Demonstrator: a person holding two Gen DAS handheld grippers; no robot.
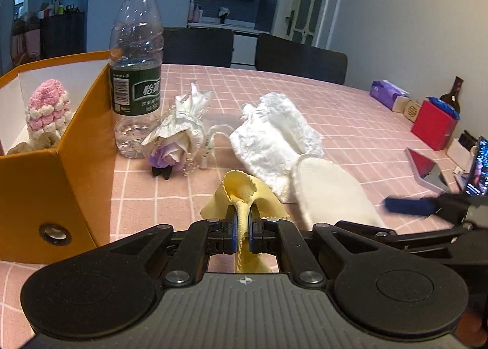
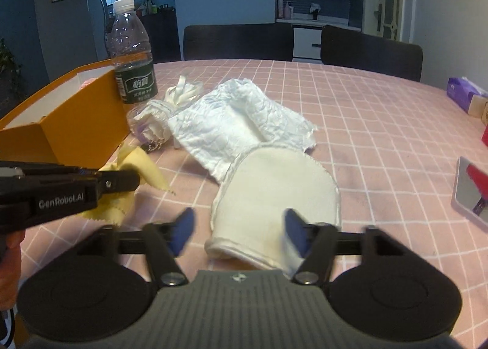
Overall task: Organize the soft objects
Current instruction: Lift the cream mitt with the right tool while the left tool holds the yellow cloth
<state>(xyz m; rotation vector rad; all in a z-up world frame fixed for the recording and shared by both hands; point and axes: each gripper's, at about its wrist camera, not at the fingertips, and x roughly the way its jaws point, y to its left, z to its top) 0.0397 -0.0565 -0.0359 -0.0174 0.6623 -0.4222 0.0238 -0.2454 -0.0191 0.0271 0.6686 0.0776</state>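
Left hand-held gripper (image 1: 243, 221): clamped tight on the yellow cloth (image 1: 244, 193) — you've got it pinched at a fold, corners flaring above the jaws, the tail hanging below.
Box bearing: the orange box (image 1: 61, 172) lies to your left of that grip and very near; its open top is up and leftward, so my call is a short lift-and-swing left.
Already in the box: a pink-and-white crocheted piece (image 1: 47, 108), standing upright.
Right hand-held gripper (image 2: 236, 231): jaws spread wide, holding nothing — the blue pads are blurred.
Right-hand target: the cream mitt (image 2: 274, 196) lies dead ahead on the desk (image 2: 381, 135), open cuff between your pads, long axis running away from you; the right arm is clearly the nearer one.
Behind it: the white crumpled cloth (image 2: 238, 117), touching the mitt's far edge.
Writing: "GenRobot.AI" on the left tool's side; the water bottle (image 1: 135, 68) carries a green label in Chinese characters.
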